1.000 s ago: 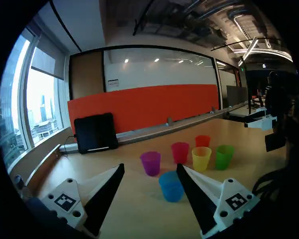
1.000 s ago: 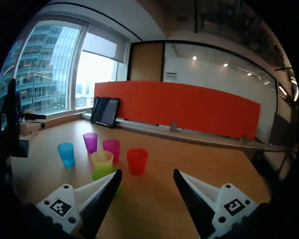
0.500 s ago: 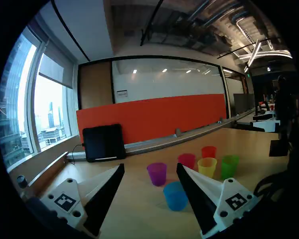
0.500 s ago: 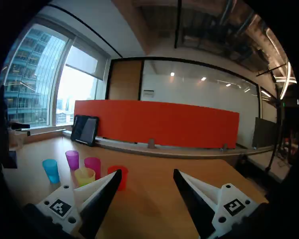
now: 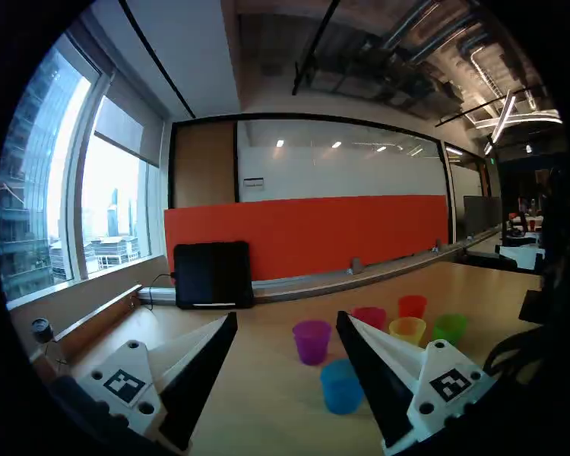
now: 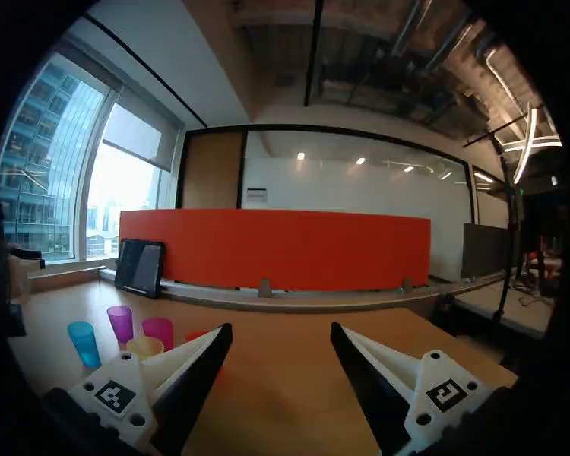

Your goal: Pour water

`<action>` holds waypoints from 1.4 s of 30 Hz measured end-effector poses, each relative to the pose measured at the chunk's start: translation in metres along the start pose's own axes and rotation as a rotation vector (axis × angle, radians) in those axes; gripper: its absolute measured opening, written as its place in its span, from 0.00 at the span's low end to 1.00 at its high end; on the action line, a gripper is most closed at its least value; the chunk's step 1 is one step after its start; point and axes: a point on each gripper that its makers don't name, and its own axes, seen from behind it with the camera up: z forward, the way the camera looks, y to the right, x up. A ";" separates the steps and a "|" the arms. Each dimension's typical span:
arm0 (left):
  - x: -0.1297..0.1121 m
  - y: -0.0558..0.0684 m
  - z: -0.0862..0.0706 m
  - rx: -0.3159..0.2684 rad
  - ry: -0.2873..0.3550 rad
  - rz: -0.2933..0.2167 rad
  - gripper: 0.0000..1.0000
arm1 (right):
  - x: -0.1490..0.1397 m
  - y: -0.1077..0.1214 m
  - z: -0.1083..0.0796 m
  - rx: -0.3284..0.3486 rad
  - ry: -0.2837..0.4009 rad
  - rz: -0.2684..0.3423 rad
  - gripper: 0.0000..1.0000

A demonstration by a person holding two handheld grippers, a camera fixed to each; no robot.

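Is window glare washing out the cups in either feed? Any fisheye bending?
Left gripper view: the window is blown out white, but the blue cup is sharp and evenly lit. Right gripper view: same bright window, purple cup unaffected; the orange partition bows from fisheye distortion.

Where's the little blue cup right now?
In the left gripper view, the blue cup stands on the wooden table at lower centre, nearest the camera, just in front of the purple cup.

We get sharp, bright pictures: the window (image 5: pixel 106 228) glares white, edges bow strongly, the right side is dim.
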 end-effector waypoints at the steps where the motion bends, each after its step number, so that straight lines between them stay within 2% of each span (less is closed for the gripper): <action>1: 0.000 -0.001 0.000 0.006 0.003 0.001 0.97 | 0.000 0.000 -0.001 -0.002 0.001 0.002 1.00; 17: -0.010 -0.015 -0.002 0.108 0.043 0.030 0.97 | 0.001 0.006 -0.006 -0.037 0.013 0.012 1.00; 23: -0.020 -0.019 -0.003 0.139 0.045 0.037 0.97 | 0.000 -0.002 -0.004 -0.026 0.011 0.021 1.00; 29: -0.033 -0.019 -0.002 0.151 0.036 0.016 0.97 | 0.000 -0.007 -0.003 -0.022 0.005 0.018 1.00; 38: -0.053 -0.030 -0.003 0.168 0.023 -0.024 0.97 | 0.005 -0.011 -0.001 -0.033 0.012 0.006 1.00; 42: -0.060 -0.031 -0.001 0.165 0.020 -0.037 0.97 | 0.005 -0.013 -0.001 -0.031 0.006 0.001 1.00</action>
